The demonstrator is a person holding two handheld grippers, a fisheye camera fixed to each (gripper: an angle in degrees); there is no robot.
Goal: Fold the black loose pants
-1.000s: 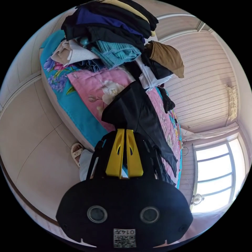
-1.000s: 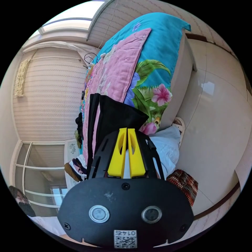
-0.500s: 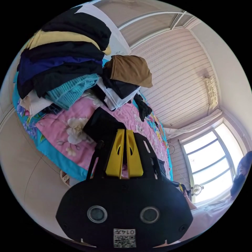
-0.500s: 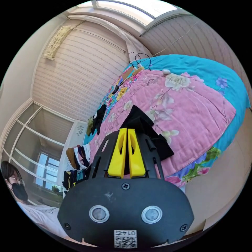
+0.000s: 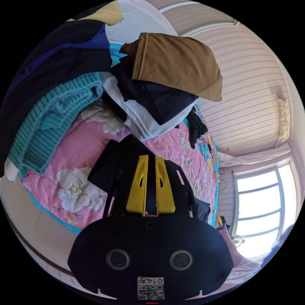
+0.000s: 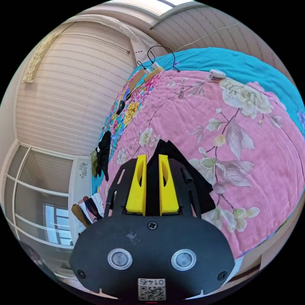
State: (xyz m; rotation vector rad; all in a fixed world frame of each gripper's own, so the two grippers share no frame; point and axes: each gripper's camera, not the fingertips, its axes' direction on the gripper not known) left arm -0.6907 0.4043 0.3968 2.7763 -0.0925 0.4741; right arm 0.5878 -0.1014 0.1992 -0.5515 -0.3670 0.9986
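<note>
The black loose pants (image 6: 178, 165) lie bunched on the pink floral quilt (image 6: 241, 127), near the bed's edge, beside a stack of folded clothes (image 5: 159, 79). The left gripper (image 5: 148, 159) and right gripper (image 6: 152, 157) both reach low over them, jaws slightly apart with black cloth between. Each gripper's body hides the pants' near part, so I cannot tell whether the jaws press the fabric.

Black pants (image 6: 178, 168) are seen on a pink flowered quilt (image 6: 241, 133), with yellow jaws on each hand-held gripper (image 5: 148, 159).
</note>
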